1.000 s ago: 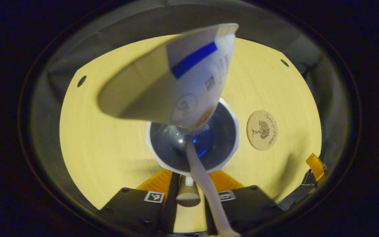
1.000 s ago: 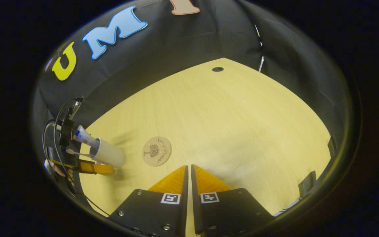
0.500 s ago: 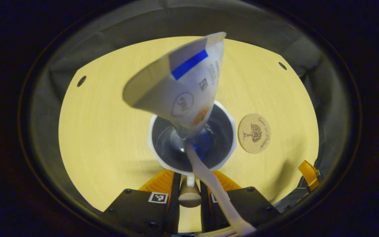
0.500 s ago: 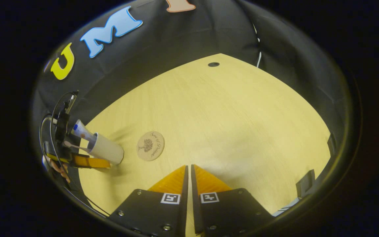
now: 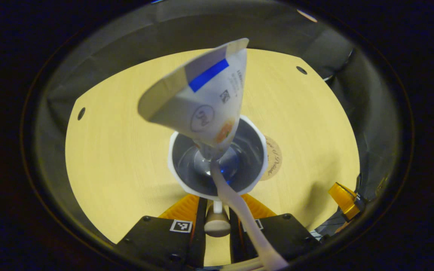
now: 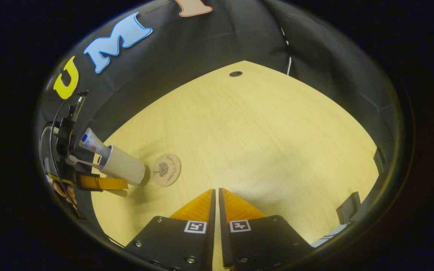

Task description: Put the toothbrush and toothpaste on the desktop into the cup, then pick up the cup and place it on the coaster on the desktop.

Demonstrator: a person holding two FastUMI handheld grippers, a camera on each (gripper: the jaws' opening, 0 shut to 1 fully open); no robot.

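A white cup (image 5: 217, 190) hangs just above the wooden desktop (image 5: 119, 150), seen from above in the left gripper view. My left gripper (image 5: 219, 198) is shut on its near side. A white toothpaste tube (image 5: 202, 101) and a white toothbrush (image 5: 236, 207) stick out of the cup. The round wooden coaster (image 5: 273, 162) lies just right of the cup, partly hidden by the rim. In the right gripper view the cup (image 6: 123, 169) leans, the left gripper (image 6: 102, 183) under it, beside the coaster (image 6: 167, 169). My right gripper (image 6: 217, 199) is shut on nothing, low over the desktop.
Black cloth walls close in the desktop on all sides. Small round holes (image 5: 81, 113) (image 5: 301, 70) mark its far corners. A finger of the right gripper (image 5: 343, 195) shows at the lower right of the left gripper view. A hand (image 6: 64, 192) holds the left gripper.
The left gripper has carried the cup sideways toward the coaster, which has gone from standing apart to being partly covered by the rim. The right gripper has stayed shut and barely shifted.
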